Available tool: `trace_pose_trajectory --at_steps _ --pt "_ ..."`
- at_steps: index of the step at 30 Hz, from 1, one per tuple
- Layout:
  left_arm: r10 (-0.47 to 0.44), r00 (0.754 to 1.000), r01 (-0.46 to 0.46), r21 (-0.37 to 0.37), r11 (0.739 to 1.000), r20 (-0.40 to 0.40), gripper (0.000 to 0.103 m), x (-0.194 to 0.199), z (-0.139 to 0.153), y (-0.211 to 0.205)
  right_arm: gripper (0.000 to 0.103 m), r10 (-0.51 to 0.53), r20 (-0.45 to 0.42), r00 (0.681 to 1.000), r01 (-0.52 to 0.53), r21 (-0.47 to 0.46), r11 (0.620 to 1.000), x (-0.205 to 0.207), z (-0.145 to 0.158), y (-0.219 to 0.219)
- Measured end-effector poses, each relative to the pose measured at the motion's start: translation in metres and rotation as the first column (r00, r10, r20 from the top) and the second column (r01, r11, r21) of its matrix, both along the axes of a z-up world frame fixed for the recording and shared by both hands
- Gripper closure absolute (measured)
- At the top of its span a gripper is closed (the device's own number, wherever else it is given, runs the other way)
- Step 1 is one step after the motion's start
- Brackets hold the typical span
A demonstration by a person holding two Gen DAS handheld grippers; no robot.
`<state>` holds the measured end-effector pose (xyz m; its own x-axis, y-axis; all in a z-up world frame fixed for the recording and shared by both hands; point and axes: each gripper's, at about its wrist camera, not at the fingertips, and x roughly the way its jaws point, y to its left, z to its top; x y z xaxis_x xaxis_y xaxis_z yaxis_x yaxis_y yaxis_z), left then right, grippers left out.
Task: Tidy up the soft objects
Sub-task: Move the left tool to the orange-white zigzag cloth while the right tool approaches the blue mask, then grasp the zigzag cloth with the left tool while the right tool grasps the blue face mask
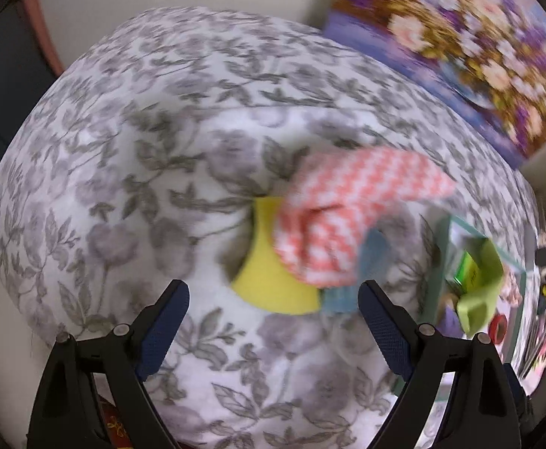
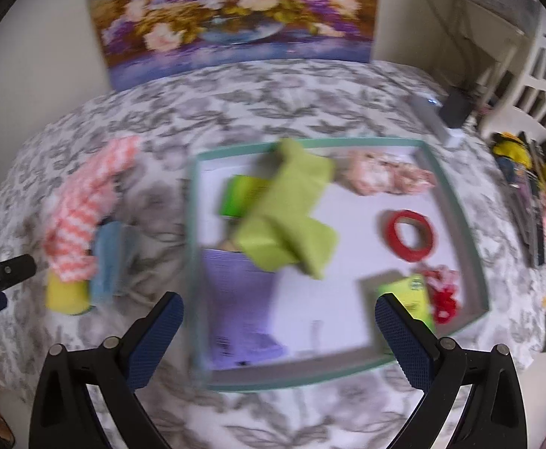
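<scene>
Tray (image 2: 456, 202): green cloth (image 2: 288, 209), pink fabric (image 2: 381, 176) already inside.
Bedspread (image 1: 123, 149), beside tray's left edge: chevron cloth (image 1: 348, 217), yellow sponge (image 1: 273, 280), blue cloth (image 1: 370, 258) judged left.
Left gripper (image 1: 273, 321): released, empty.
Right gripper (image 2: 276, 336): released, empty.

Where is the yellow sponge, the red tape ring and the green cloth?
yellow sponge (image 1: 273, 284): left wrist view, on its bare lower half.
red tape ring (image 2: 412, 235): right wrist view, on its left rim.
green cloth (image 2: 288, 209): right wrist view, on its middle fold.
</scene>
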<state>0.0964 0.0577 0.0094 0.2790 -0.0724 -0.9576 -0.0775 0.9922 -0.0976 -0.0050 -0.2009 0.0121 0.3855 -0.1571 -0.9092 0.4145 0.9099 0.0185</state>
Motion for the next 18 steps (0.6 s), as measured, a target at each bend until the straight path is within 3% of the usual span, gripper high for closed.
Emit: trace_pose_trajectory --at_steps 13,18 --pt "0.086 0.994 -0.086 -0.003 0.996 -0.069 0.011 0.017 -0.027 0.04 0.0 0.156 0.013 0.988 -0.157 0.076 0.985 0.048 -0.018 0.085" --pt "0.077 0.997 -0.078 -0.038 0.996 -0.032 0.011 0.026 -0.025 0.034 0.0 0.173 0.018 0.985 -0.174 0.09 0.981 0.06 -0.025 0.093"
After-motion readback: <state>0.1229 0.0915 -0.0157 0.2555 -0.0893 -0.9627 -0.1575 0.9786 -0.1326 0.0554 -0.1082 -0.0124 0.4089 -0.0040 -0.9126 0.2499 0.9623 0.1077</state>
